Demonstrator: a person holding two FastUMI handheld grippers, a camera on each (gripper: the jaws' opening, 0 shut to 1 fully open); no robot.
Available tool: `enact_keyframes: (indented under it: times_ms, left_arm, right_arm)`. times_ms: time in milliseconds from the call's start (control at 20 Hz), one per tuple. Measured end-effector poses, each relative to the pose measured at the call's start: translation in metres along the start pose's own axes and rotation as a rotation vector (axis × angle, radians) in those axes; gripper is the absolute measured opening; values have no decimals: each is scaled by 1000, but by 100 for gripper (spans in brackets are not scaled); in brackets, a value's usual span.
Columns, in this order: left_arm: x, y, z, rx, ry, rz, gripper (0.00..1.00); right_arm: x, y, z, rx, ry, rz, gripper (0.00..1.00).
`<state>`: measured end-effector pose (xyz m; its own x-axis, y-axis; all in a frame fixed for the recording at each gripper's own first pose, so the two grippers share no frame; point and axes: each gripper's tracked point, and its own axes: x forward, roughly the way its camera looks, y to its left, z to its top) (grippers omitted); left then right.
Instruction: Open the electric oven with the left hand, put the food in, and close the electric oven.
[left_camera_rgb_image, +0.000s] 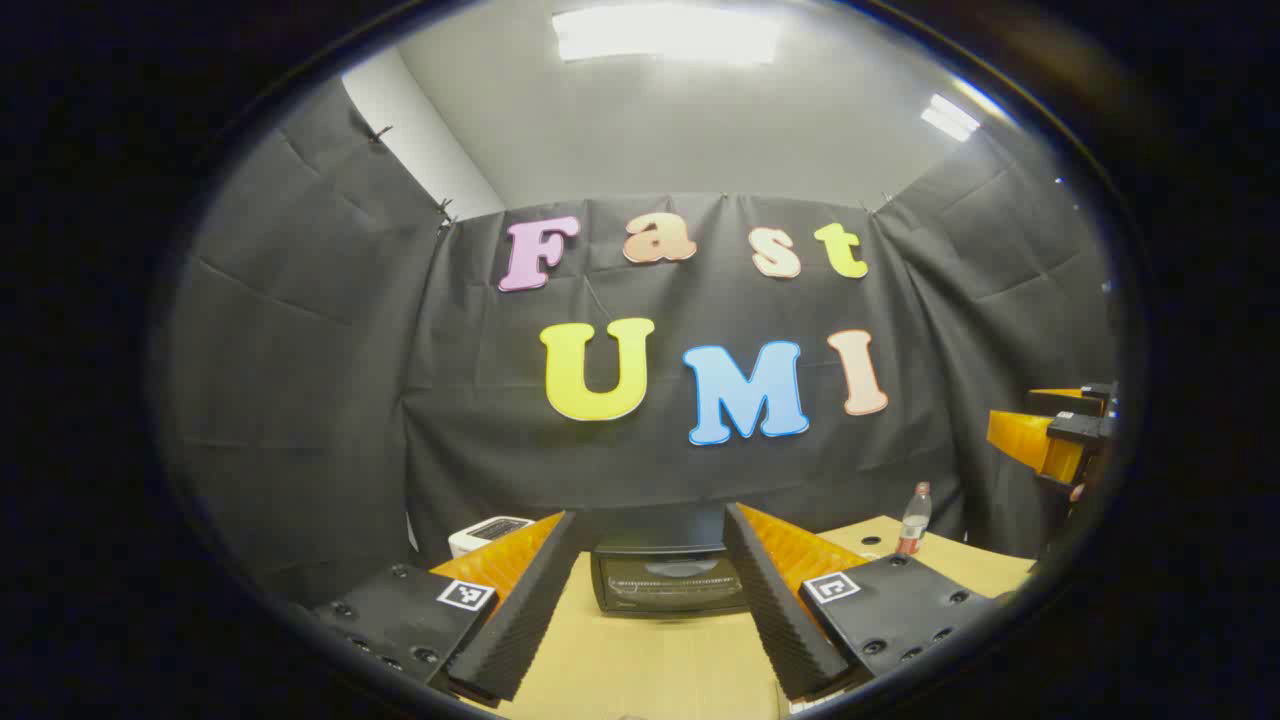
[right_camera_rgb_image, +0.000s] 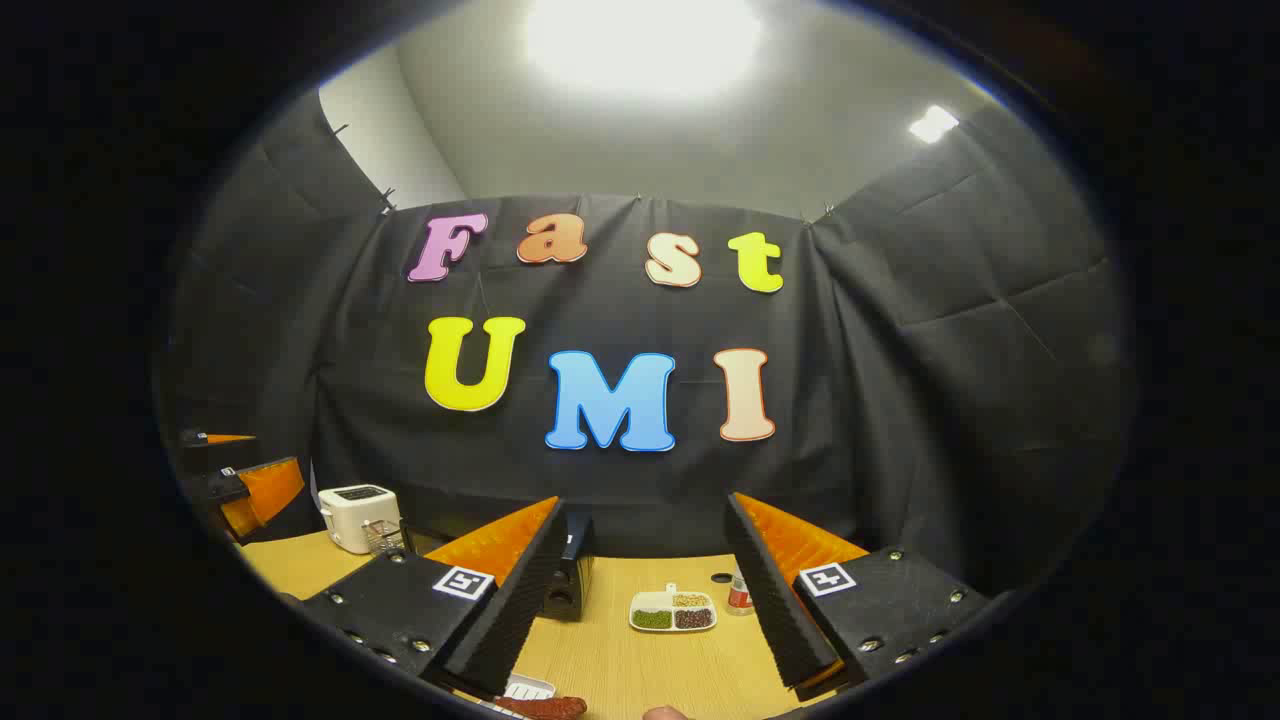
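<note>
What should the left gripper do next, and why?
Probably reach forward to the electric oven. Its door looks closed, and the left gripper is open with nothing between its fingers, lined up with the oven across the table, so opening comes first.

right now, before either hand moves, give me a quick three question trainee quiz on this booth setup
1. True or false: the oven door is already open.
2. In the right gripper view, the divided dish has how many filled sections: A) two B) three C) five?
3. Which appliance sits at the table's far left, beside a small wire basket?

Key:
1. False; the door is shut, and the left gripper is open, aimed at it from a distance.
2. B; the right gripper is open, holding nothing.
3. The white toaster.
</note>
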<state>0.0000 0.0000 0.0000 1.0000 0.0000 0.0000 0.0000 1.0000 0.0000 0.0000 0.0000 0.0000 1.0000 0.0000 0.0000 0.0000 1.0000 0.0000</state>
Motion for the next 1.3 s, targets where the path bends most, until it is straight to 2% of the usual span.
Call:
enact_keyframes:
  times_ms: [50, 100, 150, 350, 400, 450, 500, 550, 600, 750, 800, 900, 1000, 1050, 1100, 1150, 1300]
  left_arm:
    - [-1, -1, 1, -1, 0, -1, 96]
    - [-2, -3, 0, -1, 1, -4, 100]
    - [-2, -3, -1, 0, 2, -4, 96]
    - [-6, -4, -1, -1, 3, -5, 96]
    - [-6, -4, -1, 0, 3, -5, 100]
    - [-7, -4, 0, 1, 3, -4, 96]
    - [-6, -4, 1, 1, 3, -3, 100]
    - [-6, -4, 1, 0, 5, -2, 96]
    - [-7, -3, -1, -1, 4, -2, 100]
    - [-8, -5, 2, -3, 1, -1, 100]
    - [-9, -6, 3, -2, 0, -2, 96]
    - [-11, -9, 2, -1, 1, -3, 100]
    - [-12, -12, 2, 1, 1, -2, 100]
    - [-10, -13, 5, -3, -4, -1, 96]
    - [-10, -15, 6, -10, -8, -2, 100]
    - [-10, -16, 7, -16, -9, 3, 96]
    - [-4, -15, 8, -35, -13, 34, 96]
  right_arm:
    - [0, -2, 0, 1, -1, -3, 95]
    - [0, -2, 0, 2, -2, -3, 95]
    - [-1, -3, 1, 0, -3, -4, 95]
    - [-4, -7, 0, -3, -2, -15, 95]
    - [-5, -8, -1, -1, -1, -17, 95]
    - [-6, -9, -1, 0, 0, -20, 95]
    - [-7, -10, -1, 1, 1, -21, 95]
    - [-7, -10, 0, 2, 2, -21, 95]
    - [-7, -11, -1, 3, 2, -22, 95]
    - [-9, -11, 1, 3, -2, -22, 95]
    - [-10, -11, 0, 3, -2, -19, 95]
    - [-12, -13, -1, 2, 0, -16, 95]
    - [-14, -15, -2, 3, 0, -10, 95]
    - [-14, -17, -2, 2, -1, -6, 95]
    - [-14, -19, -3, 2, -1, -2, 95]
    - [-15, -22, -4, 3, 0, 3, 95]
    - [-15, -28, -8, 22, 5, 31, 95]
